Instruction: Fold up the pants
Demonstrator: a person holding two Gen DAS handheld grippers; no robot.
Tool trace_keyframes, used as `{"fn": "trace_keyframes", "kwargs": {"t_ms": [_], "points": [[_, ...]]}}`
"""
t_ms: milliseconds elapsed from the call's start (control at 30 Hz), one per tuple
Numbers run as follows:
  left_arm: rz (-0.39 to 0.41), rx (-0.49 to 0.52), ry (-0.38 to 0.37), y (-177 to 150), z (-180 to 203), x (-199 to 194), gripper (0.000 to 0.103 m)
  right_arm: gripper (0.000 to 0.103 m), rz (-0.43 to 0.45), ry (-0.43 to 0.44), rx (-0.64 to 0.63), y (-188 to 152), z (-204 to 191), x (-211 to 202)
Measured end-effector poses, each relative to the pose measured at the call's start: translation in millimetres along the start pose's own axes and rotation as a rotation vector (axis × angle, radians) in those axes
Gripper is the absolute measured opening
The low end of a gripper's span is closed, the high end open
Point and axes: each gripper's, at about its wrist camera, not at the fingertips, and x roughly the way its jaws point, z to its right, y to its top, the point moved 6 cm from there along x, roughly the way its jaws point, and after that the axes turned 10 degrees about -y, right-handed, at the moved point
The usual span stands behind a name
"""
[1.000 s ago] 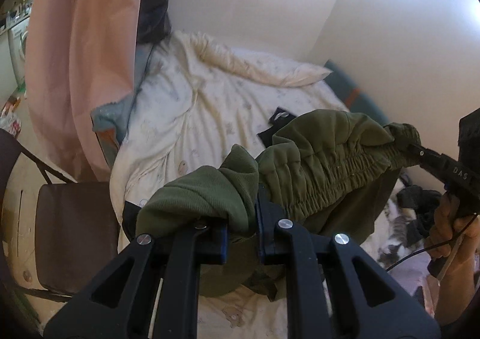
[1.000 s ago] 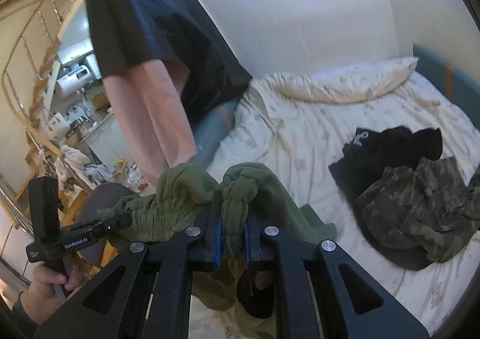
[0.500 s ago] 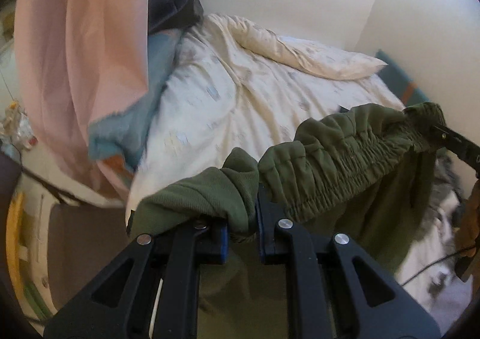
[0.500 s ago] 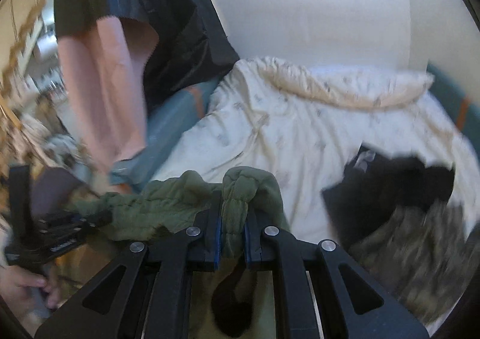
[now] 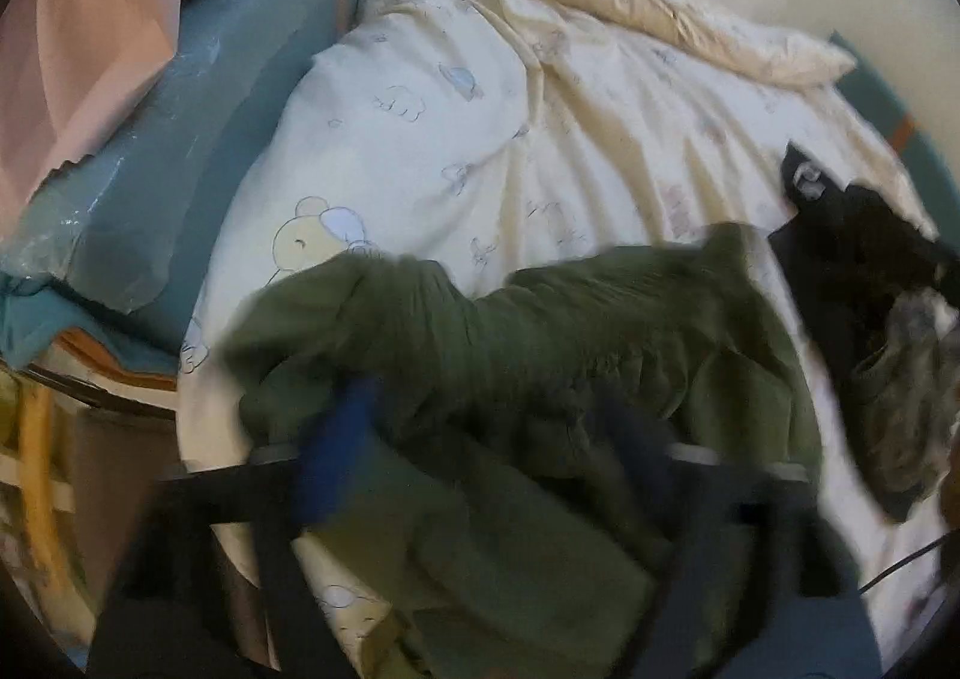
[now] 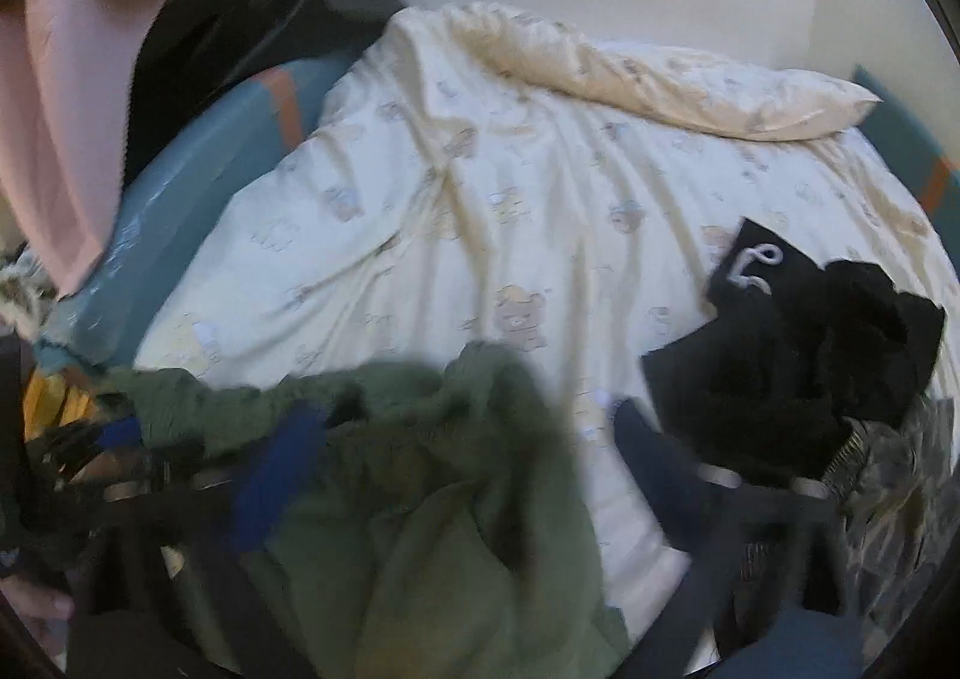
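left gripper (image 5: 486,439): jaws opening, wide, blurred, gripping nothing | right gripper (image 6: 456,451): jaws opening, wide, gripping nothing | green pants (image 5: 540,355): bunched across lower centre of frame on cream duvet (image 5: 540,138) | black clothes (image 6: 798,355): right edge

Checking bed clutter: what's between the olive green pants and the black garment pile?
Only bare cream bear-print duvet separates olive green pants from the black garment pile, per right wrist view.

The pants (image 5: 540,355) are lying on the bed (image 5: 480,96) near its front edge. A pile of clothes (image 6: 798,367) is sitting to their right, and a rolled duvet (image 6: 630,72) is lying behind.
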Motion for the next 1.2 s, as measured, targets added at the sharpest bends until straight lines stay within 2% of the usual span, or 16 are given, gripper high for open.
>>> {"fn": "trace_keyframes", "kwargs": {"t_ms": [100, 300, 533, 667, 800, 967, 1200], "points": [[-0.033, 0.039, 0.001, -14.0, 2.9, 6.4, 0.089, 0.102, -0.049, 0.011, -0.013, -18.0, 8.6, 11.6], [-0.027, -0.001, 0.001, -32.2, -10.0, -9.8, 0.089, 0.102, -0.086, 0.018, -0.033, -57.5, 31.1, 4.2], [-0.011, -0.002, -0.030, -81.3, -15.2, -45.0, 0.089, 0.102, -0.098, 0.075, 0.011, -107.6, 63.8, -42.4], [-0.024, -0.006, -0.006, -107.9, -19.4, -51.5, 0.089, 0.102, -0.107, 0.058, 0.017, -141.5, 76.1, -63.8], [-0.032, -0.045, 0.003, -128.2, -21.7, -61.0, 0.089, 0.102, -0.113, 0.082, 0.108, -172.5, 85.3, -81.1], [-0.028, -0.009, 0.031, -151.8, -8.9, -80.8, 0.089, 0.102, -0.087, 0.134, 0.184, -205.2, 82.1, -112.5], [0.006, 0.018, 0.003, -200.9, 12.3, -120.0, 0.089, 0.102, -0.055, 0.176, 0.211, -249.2, 73.6, -152.2]]}}
